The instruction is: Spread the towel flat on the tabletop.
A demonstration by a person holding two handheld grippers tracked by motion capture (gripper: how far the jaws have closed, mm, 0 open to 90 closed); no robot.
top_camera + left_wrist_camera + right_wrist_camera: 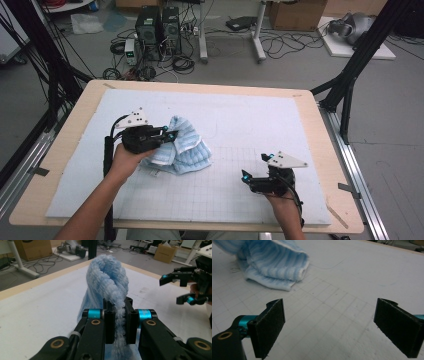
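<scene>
A light blue striped towel (182, 147) lies crumpled on the white mat (240, 120), left of centre. My left gripper (169, 134) is shut on a fold of it; in the left gripper view the fuzzy blue towel (107, 282) rises between the two black pads (109, 326), pinched tight. My right gripper (256, 169) hovers over the mat's front right, jaws wide apart with nothing between them. In the right gripper view its pads (270, 323) frame bare gridded mat, and the towel (274, 266) lies beyond at upper left. The right gripper (186, 288) also appears at the right of the left gripper view.
The mat covers a wooden table (75, 125) with its edge all round. Beyond the far edge, on the floor, stand computer towers (157, 30), cables and cardboard boxes (295, 15). Black frame legs (350, 75) stand at both sides.
</scene>
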